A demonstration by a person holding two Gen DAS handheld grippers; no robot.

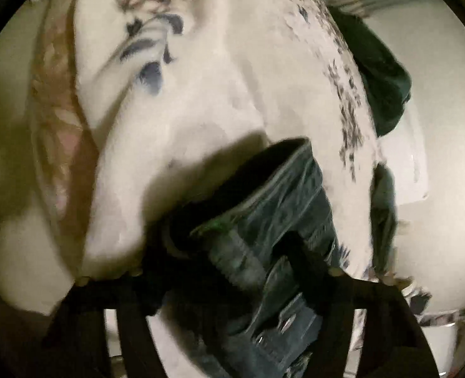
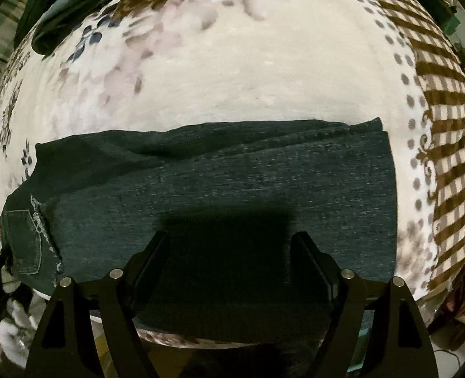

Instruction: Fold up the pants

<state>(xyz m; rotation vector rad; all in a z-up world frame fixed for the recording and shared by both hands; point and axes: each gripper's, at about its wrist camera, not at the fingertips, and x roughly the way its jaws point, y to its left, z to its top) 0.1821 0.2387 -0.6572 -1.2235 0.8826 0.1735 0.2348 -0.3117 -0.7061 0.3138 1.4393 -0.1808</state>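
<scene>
One pair of pants [image 2: 219, 182] — two tools [image 2: 230, 252] spread.

A cream plush blanket [image 2: 232, 72] with grey-blue and brown floral print lay spread beyond the fingers. Its brown-and-cream striped border [image 2: 446, 145] ran along to the right of them. A crumpled dark green garment [image 2: 59, 9] sat far beyond them, to the upper left.

Motion blur smears the left wrist view, hiding whether the left gripper [image 1: 232, 252] touches the jeans [image 1: 282, 208], whose lower end both views crop.
</scene>
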